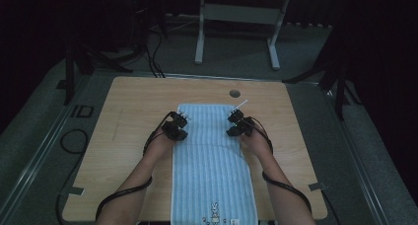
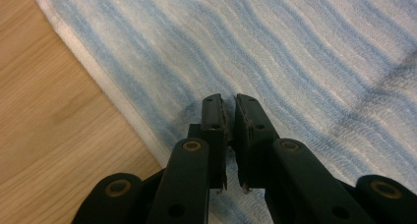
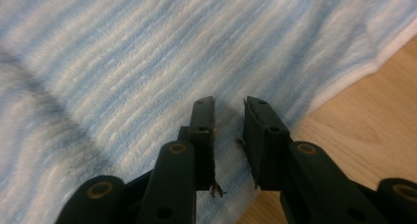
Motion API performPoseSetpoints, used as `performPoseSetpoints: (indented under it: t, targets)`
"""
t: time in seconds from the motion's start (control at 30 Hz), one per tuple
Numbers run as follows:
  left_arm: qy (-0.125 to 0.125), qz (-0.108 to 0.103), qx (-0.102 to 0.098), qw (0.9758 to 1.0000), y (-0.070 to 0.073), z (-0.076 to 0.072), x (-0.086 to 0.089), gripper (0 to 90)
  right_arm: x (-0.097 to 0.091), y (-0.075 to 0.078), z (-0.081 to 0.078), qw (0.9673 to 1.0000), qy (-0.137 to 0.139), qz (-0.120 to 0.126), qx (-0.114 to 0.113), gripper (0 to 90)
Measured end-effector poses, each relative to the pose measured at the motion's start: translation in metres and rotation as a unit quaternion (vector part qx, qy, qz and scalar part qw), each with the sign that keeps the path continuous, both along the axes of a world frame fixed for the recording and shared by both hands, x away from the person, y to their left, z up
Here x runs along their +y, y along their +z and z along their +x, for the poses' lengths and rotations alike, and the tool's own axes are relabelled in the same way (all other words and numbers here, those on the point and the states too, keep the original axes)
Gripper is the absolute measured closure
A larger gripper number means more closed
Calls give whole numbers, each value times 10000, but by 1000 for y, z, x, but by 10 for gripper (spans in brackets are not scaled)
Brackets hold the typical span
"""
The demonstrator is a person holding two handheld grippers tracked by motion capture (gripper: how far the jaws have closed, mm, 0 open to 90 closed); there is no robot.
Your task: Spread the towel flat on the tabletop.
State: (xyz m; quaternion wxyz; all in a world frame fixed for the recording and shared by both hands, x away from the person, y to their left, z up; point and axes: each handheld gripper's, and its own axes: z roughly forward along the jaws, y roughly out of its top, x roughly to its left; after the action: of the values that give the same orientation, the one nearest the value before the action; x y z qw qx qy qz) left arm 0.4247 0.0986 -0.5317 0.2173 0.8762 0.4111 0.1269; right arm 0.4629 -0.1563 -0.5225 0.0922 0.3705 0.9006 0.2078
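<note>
High view shows us the counter (image 1: 128,136), then the striped towel (image 1: 212,170) lying flat along its middle, long axis running from our near edge toward the far one. We judge it soft, light and limp; best pinched at its side edges. Over the towel's left edge the left gripper (image 1: 181,120) is nearly pressed together, empty; over its right edge the right gripper (image 1: 233,117) is slightly spread, empty.

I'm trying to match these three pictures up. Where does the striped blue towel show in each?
High view: blue striped towel runs down the table's middle.
Left gripper view: towel upper right, wood at left.
Right gripper view: towel upper left, wood at right.
Shared landmark: the towel's white edge against the wood.
</note>
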Motion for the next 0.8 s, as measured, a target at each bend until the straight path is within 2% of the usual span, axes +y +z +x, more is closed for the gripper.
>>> performPoseSetpoints:
  t: [0.17, 0.27, 0.3, 0.37, 0.4, 0.53, 0.63, 0.8]
  targets:
    - [87, 41, -9, 10000, 0, -2, 8, 814, -4, 5, -8, 9991, 152, 391, 101, 720]
    - [186, 27, 36, 9998, 0, -1, 16, 807, 1, 6, -16, 9984, 368, 413, 133, 705]
    - [219, 36, 28, 9997, 0, -1, 19, 806, 2, 4, -19, 9986, 401, 323, 108, 707]
    - [277, 50, 38, 9996, 0, 0, 22, 807, 4, -2, -20, 9985, 448, 218, 208, 694]
    - [298, 11, 56, 9995, 0, 1, 24, 806, 4, -5, -22, 9982, 495, 261, 213, 688]
    - [319, -34, 63, 9995, 0, 2, 25, 798, -1, -7, -22, 9984, 454, 313, 127, 710]
    - [240, 11, 25, 9997, 0, 2, 22, 797, -4, -6, -22, 9992, 356, 194, 57, 716]
    - [187, -27, 17, 9998, 0, 6, 13, 797, -17, -6, -19, 9997, 160, 187, 35, 682]
